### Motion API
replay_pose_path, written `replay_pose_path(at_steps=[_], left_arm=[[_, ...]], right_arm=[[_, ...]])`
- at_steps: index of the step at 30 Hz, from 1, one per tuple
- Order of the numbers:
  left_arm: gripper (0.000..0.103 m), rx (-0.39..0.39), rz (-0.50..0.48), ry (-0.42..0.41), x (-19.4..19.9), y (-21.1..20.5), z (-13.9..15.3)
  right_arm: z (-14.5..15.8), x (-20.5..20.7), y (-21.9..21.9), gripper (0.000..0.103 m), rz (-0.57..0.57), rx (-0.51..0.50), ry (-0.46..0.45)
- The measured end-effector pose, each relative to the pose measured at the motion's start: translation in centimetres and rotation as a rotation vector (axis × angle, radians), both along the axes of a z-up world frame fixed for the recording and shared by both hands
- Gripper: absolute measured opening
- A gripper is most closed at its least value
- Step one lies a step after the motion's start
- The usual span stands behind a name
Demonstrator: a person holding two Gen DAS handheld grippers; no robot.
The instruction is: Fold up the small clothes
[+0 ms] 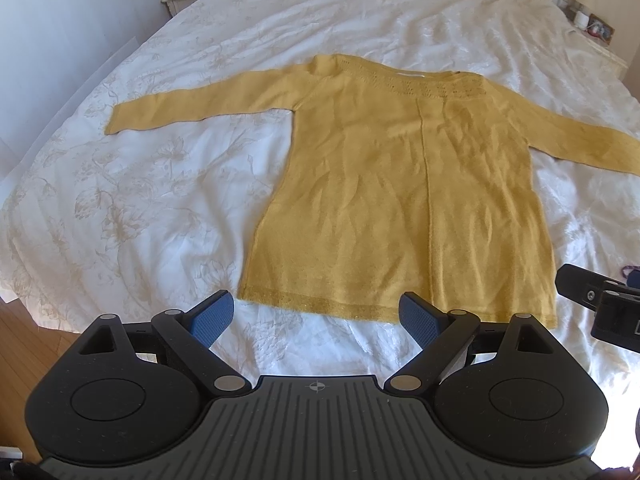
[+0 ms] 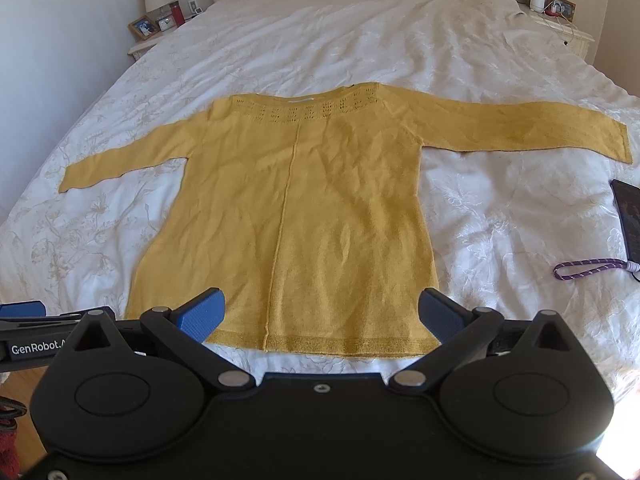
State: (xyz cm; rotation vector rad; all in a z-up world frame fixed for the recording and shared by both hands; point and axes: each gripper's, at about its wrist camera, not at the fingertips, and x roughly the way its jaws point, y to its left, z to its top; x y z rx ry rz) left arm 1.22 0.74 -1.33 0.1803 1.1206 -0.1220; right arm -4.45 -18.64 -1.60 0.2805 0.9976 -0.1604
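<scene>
A yellow knit sweater (image 1: pixel 404 184) lies flat on the white bed, hem toward me, both sleeves spread out sideways; it also shows in the right wrist view (image 2: pixel 304 208). My left gripper (image 1: pixel 316 320) is open and empty, hovering just before the hem's left part. My right gripper (image 2: pixel 322 314) is open and empty, hovering over the hem's middle. The right gripper's body shows at the right edge of the left wrist view (image 1: pixel 600 304).
The white floral bedspread (image 1: pixel 140 184) covers the bed. A dark phone (image 2: pixel 628 216) and a purple cord (image 2: pixel 588 268) lie on the bed at the right. Nightstands with frames and lamps (image 2: pixel 156 24) stand by the headboard. Wood floor (image 1: pixel 24 328) lies at lower left.
</scene>
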Motion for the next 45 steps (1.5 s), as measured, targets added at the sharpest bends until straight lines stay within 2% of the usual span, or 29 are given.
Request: replay_pose_path(at_steps=[2, 4, 13, 27, 29, 35, 40, 45], left_arm=[[0.09, -0.001, -0.003, 0.013, 0.2, 0.0, 0.1], [0.09, 0.004, -0.002, -0.023, 0.3, 0.0, 0.1], [0.09, 0.041, 0.0, -0.087, 1.9, 0.3, -0.1], [0.09, -0.046, -0.018, -0.045, 7.8, -0.1, -0.2], [0.09, -0.054, -0.027, -0.057, 8.9, -0.4, 0.0], [0.089, -0.004, -0.06, -0.068, 12.1, -1.3, -0.1], [0.088, -0.04, -0.117, -0.086, 14.7, -2.0, 0.1], [0.084, -0.075, -0.15, -0.113, 17.6, -2.1, 0.5]], right_arm=[[-0.1, 0.2, 0.0, 0.102, -0.004, 0.003, 0.004], [-0.2, 0.4, -0.1, 0.102, -0.007, 0.005, 0.008], [-0.8, 1.8, 0.4, 0.102, 0.001, 0.003, 0.028], [-1.5, 6.7, 0.5, 0.102, 0.016, -0.016, 0.03], [-1.5, 7.7, 0.5, 0.102, 0.025, -0.029, 0.02], [-1.6, 10.9, 0.3, 0.102, 0.034, -0.092, 0.004], [-0.6, 12.9, 0.1, 0.102, 0.016, -0.166, -0.052], [0.4, 15.1, -0.1, 0.102, -0.081, -0.24, -0.056]])
